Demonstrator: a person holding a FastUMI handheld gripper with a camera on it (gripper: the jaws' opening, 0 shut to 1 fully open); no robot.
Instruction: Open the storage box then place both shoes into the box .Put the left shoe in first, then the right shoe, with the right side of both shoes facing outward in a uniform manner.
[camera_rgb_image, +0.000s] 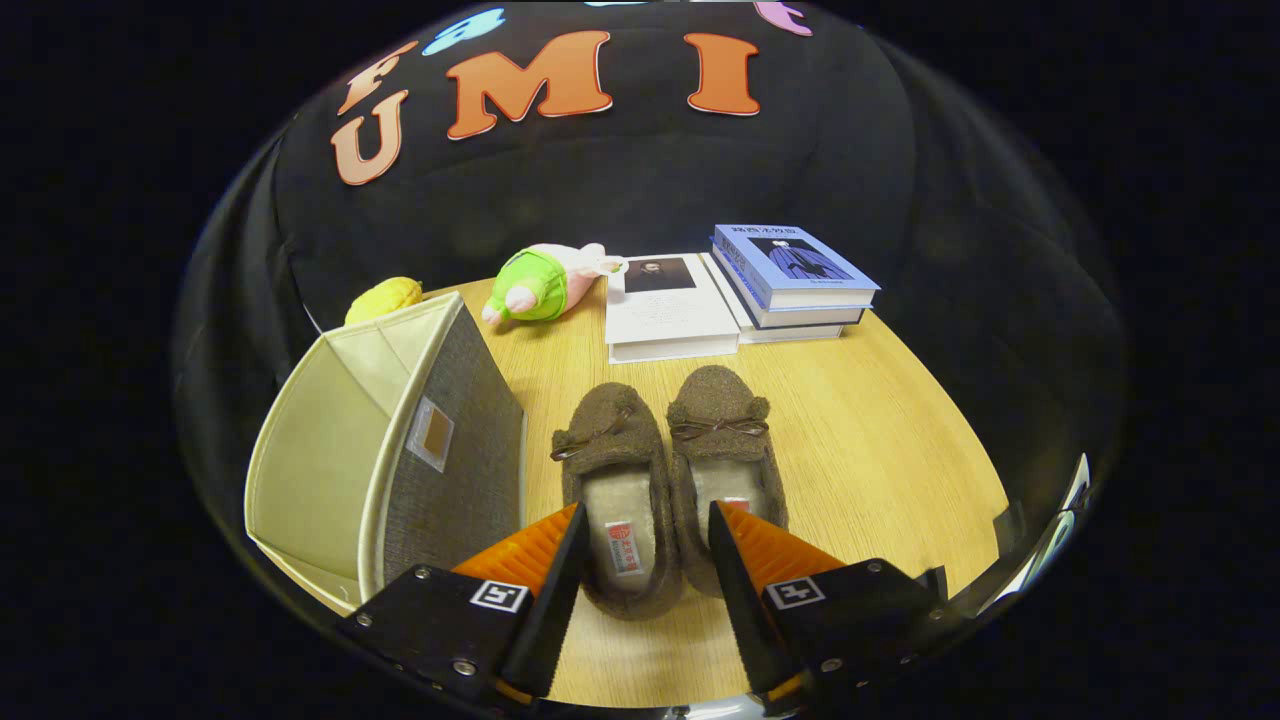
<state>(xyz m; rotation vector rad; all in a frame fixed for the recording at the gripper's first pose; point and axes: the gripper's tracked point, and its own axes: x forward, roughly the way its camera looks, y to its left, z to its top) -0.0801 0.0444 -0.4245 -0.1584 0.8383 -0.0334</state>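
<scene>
Grey fabric storage box (440, 440) with a cream lining sits on the wooden table (880, 440), to the left of the shoes, its open mouth turned leftward. The bit of interior that shows looks bare; most of the inside cannot be seen from here. A small label window is on its grey side panel.

Two brown fuzzy slippers with bows lie side by side on the table, toes pointing away toward the books. Left shoe (615, 500) is just beside the box, right shoe (722, 455) touches it on the other side. Neither is in the box.

Gripper (645, 540) hovers above the heel end of the pair, jaws apart, nothing between the pads; the left shoe's heel opening shows in the gap and the right finger overlaps the right shoe's heel in view. Whether either finger touches a shoe cannot be told.

Beyond the shoes: three books — one white book (668, 310) lying flat, and a stack of two, blue book (790, 265) on top of a pale one. One plush toy (545, 283), pink with green clothing, lies beyond the box beside the white book. One yellow object (385, 298) sits behind the box, partly hidden.
</scene>
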